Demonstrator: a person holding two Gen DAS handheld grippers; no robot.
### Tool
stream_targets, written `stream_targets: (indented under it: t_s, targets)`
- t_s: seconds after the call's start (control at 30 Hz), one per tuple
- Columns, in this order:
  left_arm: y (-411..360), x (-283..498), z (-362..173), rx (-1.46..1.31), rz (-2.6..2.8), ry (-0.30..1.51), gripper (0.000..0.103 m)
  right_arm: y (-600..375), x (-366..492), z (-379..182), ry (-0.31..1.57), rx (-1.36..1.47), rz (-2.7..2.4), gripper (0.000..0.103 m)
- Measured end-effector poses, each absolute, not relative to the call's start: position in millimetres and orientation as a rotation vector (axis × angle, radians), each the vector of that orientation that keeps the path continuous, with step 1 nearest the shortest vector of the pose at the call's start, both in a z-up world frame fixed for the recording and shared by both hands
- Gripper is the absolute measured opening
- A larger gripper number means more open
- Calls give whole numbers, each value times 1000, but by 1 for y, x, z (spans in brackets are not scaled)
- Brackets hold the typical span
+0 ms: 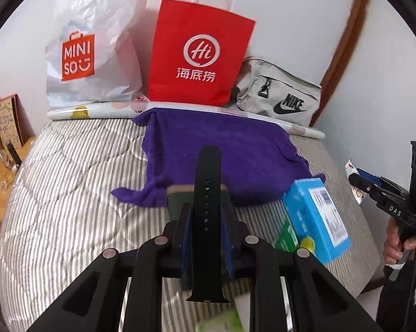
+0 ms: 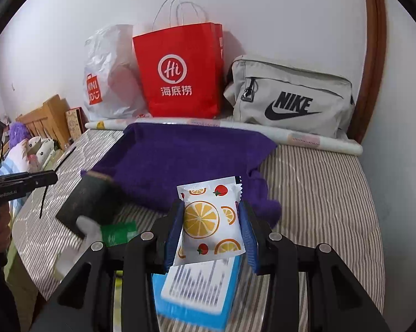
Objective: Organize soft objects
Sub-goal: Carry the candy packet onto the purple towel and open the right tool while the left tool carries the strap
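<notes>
My left gripper (image 1: 206, 218) is shut on a black watch strap (image 1: 207, 193) and holds it upright above the striped bed (image 1: 69, 193). My right gripper (image 2: 211, 221) is shut on a white packet printed with oranges (image 2: 210, 221), held above a blue box (image 2: 196, 296). A purple towel (image 1: 221, 152) lies spread on the bed behind both; it also shows in the right wrist view (image 2: 185, 160). A dark wallet (image 2: 88, 202) lies at the towel's left edge. The right gripper with its packet shows at the right edge of the left wrist view (image 1: 357, 182).
Against the wall stand a white Miniso bag (image 1: 88, 49), a red paper bag (image 1: 199, 52) and a grey Nike bag (image 1: 279, 91), with a rolled sheet (image 1: 180, 110) before them. A green packet (image 2: 116, 232) and the blue box (image 1: 315, 215) lie near the bed's front edge. A wooden stand (image 1: 3, 166) is left.
</notes>
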State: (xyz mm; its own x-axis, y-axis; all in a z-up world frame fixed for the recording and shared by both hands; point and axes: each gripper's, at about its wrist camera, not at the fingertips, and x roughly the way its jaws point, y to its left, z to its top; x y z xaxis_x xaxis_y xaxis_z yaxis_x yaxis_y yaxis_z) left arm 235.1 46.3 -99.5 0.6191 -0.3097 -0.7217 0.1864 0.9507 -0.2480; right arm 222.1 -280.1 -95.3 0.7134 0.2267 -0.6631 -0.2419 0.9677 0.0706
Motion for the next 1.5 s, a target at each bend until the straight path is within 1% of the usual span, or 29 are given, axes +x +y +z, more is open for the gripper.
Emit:
stream_targets:
  t_s: [0.17,0.3,0.63,0.97,1.4,1.5]
  targets:
    - [50,271,-108,-218,-279,899,19,-277,257,-91,735,-13,270,40]
    - [47,297,-116,-215,-270,919,19,-277,284,-96,756,-15,254,40]
    - [46,356,-130,-192,-241,976,19,-266,356,-119,831,-34,273,41]
    - [48,408,-148,-243,-255,1041,19,-250,395,-153,914,-95,284,41]
    - [39,438,-168,-236,-243,1115,20,-246,437,-175,998,-126,295,42]
    - [37,441,-166,-231,-242,1119,20,-244,440,-178,1017,-130,304,47]
